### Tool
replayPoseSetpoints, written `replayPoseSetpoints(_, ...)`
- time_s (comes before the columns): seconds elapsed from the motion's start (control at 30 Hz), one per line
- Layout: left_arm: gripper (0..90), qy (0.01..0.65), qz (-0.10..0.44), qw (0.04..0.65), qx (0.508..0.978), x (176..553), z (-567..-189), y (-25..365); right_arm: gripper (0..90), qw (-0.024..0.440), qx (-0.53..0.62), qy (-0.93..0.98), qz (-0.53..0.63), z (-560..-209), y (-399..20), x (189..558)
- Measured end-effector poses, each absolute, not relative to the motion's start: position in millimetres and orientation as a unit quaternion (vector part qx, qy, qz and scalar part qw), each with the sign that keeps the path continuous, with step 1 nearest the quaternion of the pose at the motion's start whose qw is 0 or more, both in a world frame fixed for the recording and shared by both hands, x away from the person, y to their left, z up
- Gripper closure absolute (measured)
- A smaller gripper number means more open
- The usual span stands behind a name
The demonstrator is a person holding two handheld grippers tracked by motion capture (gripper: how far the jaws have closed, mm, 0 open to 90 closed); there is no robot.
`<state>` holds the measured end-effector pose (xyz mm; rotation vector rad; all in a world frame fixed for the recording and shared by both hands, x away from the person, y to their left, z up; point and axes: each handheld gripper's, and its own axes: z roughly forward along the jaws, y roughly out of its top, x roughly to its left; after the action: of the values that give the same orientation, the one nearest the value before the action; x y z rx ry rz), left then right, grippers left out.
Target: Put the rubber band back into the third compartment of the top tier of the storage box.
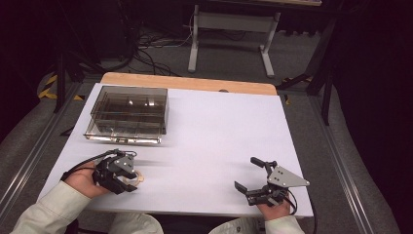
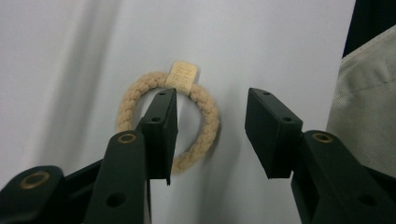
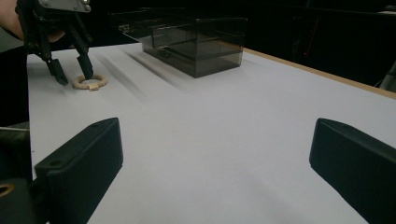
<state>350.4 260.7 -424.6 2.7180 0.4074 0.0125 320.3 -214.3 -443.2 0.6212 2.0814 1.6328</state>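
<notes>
Gently now — the rope ring (image 2: pixel 140 100) near the desk's (image 1: pixel 219 126) front left corner looks soft and light; your left gripper's (image 2: pixel 210 135) fingers, spread, straddle its right side — pinch the cord there.

Faint embossed lines on the small tan tag (image 2: pixel 181 75) of the braided rope ring (image 2: pixel 205 116), too blurred to read; nothing else legible.

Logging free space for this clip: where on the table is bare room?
Bare white table runs from the clear box rightwards and between left gripper and right gripper. Crowded only around the rope ring.
</notes>
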Motion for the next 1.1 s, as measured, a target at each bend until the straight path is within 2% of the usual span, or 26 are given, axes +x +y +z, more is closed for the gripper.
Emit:
replayPoseSetpoints(0.07,61.3,0.149,0.001,0.195,0.969,350.8,-425.3,261.0,3.4,0.209,0.223,0.75,0.587,-443.2,-214.2,320.6)
replayPoseSetpoints(0.63,73.1,0.152,-0.009,0.184,0.971,354.5,-428.2,260.0,3.4,0.207,0.222,0.749,0.589,-443.2,-214.7,320.8)
replayPoseSetpoints(0.83,82.4,0.149,0.002,0.178,0.973,353.4,-427.8,259.7,3.4,0.206,0.221,0.749,0.589,-443.2,-214.6,320.9)
replayPoseSetpoints(1.1,83.5,0.151,0.008,0.195,0.969,352.4,-422.7,262.9,3.4,0.206,0.221,0.749,0.589,-443.2,-214.4,320.8)
